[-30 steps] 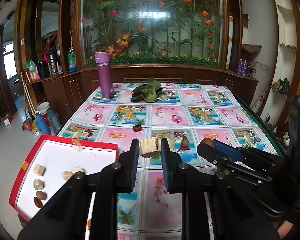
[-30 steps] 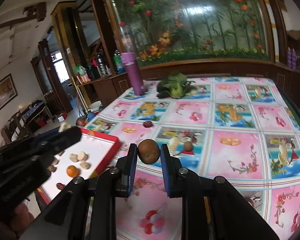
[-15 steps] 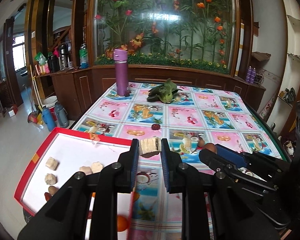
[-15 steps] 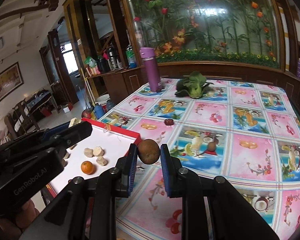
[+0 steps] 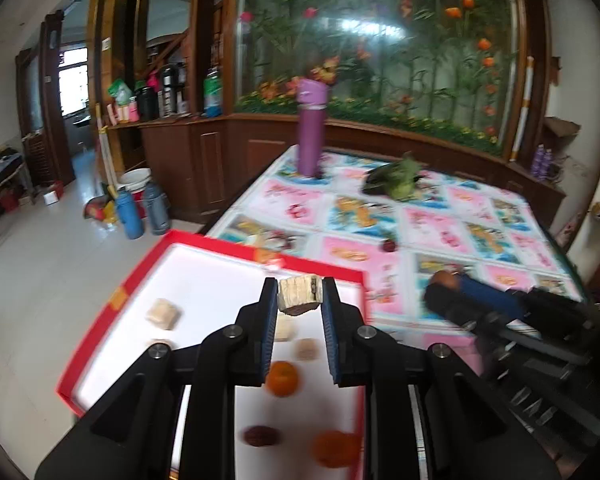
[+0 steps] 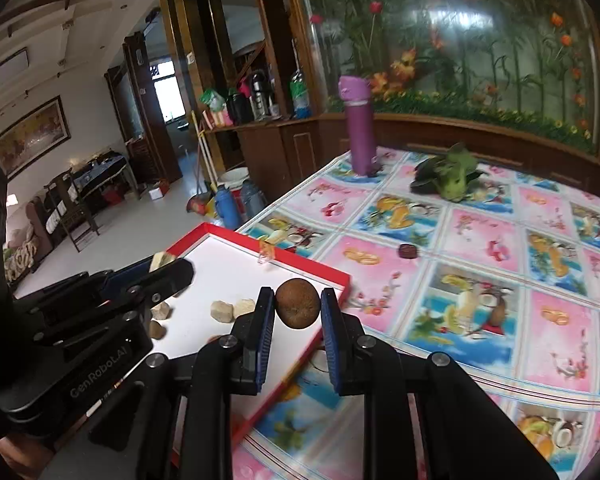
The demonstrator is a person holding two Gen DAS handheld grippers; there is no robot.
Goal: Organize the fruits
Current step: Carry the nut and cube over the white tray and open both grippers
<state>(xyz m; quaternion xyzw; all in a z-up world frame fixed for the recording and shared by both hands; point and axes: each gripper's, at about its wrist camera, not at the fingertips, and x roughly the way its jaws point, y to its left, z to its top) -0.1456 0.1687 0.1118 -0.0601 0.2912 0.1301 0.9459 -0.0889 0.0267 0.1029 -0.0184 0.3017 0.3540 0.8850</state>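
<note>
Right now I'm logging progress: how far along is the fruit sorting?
Done: oranges and pale chunks lie in the red tray. In hand: left gripper holds a pale chunk, right gripper a brown fruit. Left: a dark fruit on the tablecloth.

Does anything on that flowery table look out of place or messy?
One small dark red fruit lies alone on the patterned tablecloth, outside the red-rimmed white tray that holds the other pieces. A bunch of green leafy vegetable lies loose near the purple flask. Nothing looks spilled or broken.
</note>
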